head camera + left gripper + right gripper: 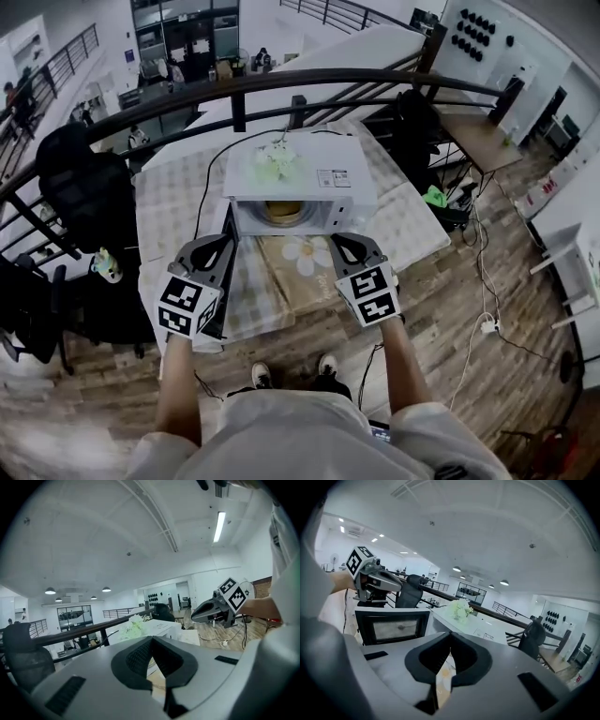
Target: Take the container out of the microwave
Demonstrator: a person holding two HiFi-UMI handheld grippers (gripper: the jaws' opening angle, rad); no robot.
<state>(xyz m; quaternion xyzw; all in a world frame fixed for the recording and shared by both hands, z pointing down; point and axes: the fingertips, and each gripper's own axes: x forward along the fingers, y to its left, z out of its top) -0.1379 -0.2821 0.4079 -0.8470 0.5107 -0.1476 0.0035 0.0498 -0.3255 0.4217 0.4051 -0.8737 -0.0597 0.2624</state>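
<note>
A white microwave [309, 178] stands on the table with its dark door [228, 232] swung open to the left. Inside the cavity sits a yellowish container [281, 213]. My left gripper [221, 246] hovers in front of the open door, jaws together and empty. My right gripper [339, 242] hangs near the microwave's front right corner, also shut with nothing in it. The left gripper view looks over its shut jaws [151, 639] at the microwave top [161, 626] and the right gripper [211, 612]. The right gripper view shows its shut jaws [450, 633] and the door [393, 626].
White flowers [277, 161] lie on the microwave's top. A checked cloth with a flower print [305, 258] covers the table. A dark railing [234, 89] curves behind it, a black chair [80, 187] stands at the left, and cables [483, 323] trail on the wooden floor at the right.
</note>
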